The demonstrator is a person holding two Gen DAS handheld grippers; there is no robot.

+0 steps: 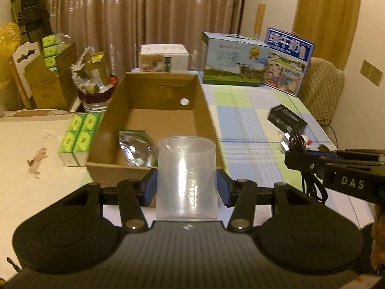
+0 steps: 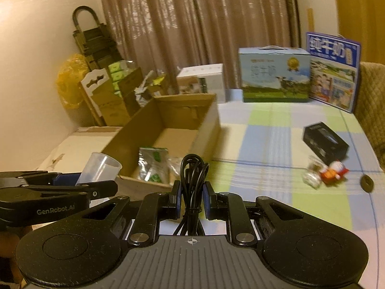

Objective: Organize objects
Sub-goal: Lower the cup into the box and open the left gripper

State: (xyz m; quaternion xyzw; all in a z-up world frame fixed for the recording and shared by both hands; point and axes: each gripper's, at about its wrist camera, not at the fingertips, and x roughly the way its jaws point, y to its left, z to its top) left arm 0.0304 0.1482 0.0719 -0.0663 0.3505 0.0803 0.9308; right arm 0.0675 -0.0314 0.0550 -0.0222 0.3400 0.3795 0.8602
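My left gripper [image 1: 186,186] is shut on a clear plastic cup [image 1: 186,175] and holds it upright just before the near wall of an open cardboard box [image 1: 204,110]. A silver-green foil packet [image 1: 136,148] lies inside the box. My right gripper [image 2: 191,198] is shut on a coiled black cable [image 2: 192,180], in front of the box [image 2: 207,125] and to its right. In the right wrist view the cup [image 2: 101,169] and left gripper [image 2: 72,185] show at the left. In the left wrist view the right gripper [image 1: 300,161] with the cable [image 1: 312,185] shows at the right.
Green tea boxes [image 1: 79,134] stand left of the cardboard box. On the checked tablecloth lie a black box [image 2: 324,142], a clear wrapped item [image 2: 311,175], a red-white toy [image 2: 334,172] and a small dark round object [image 2: 366,183]. Milk cartons [image 2: 274,72] and a white box [image 1: 163,57] stand at the back.
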